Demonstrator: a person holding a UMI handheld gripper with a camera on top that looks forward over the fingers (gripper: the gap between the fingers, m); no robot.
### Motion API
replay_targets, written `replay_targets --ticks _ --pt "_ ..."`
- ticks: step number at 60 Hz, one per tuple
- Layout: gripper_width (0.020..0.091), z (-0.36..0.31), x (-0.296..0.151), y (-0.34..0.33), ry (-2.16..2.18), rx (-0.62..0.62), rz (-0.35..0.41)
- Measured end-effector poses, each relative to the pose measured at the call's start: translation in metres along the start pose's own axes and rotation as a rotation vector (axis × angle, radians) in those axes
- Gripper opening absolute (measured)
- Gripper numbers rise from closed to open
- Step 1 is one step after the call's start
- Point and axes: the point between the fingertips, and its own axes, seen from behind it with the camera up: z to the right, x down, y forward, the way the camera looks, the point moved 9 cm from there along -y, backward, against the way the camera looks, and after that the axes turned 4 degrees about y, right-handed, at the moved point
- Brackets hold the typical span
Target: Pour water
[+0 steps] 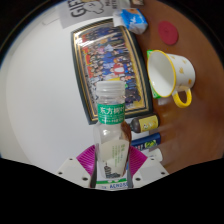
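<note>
A clear plastic water bottle (pixel 112 128) with a green and white label stands upright between my fingers, and its neck reaches up over the picture below. My gripper (pixel 112 168) is shut on the bottle, with the magenta pads (pixel 89 158) pressing its sides. A white mug (pixel 170 72) with a green rim and a yellow handle stands beyond the bottle to the right, its mouth open toward me. The wooden table (pixel 185 120) lies under both.
A framed group picture (pixel 108 55) lies flat beyond the bottle. A small yellow and blue box (pixel 146 124) lies just right of the bottle. A red round lid (pixel 166 35) and a small white bottle (pixel 131 18) sit farther off. A white surface (pixel 40 90) spreads to the left.
</note>
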Motion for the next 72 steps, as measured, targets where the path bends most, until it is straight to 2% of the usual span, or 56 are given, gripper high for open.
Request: replay_targets --ticks 11,23,29,37,45,55,64,72 --pt "0.0414 0.022 -0.016 0.016 0.227 -0.009 -0.027" --pt "0.0415 0.027 -0.019 0.02 0.198 0.021 -0.05" --pt "0.0415 0.022 -0.02 0.019 0.028 0.073 -0.068" --pt "0.0415 0.0 -0.027 0.014 -0.418 0.143 -0.085" --pt "0.0414 -0.044 -0.048 0.005 -0.882 0.141 -0.052" --pt "0.0415 -0.089 -0.097 -0.01 -1.344 0.15 0.054" --pt "0.0416 -0.08 -0.17 -0.02 -1.639 0.285 0.142" --pt "0.0417 -0.042 -0.225 -0.025 -1.698 0.413 0.156"
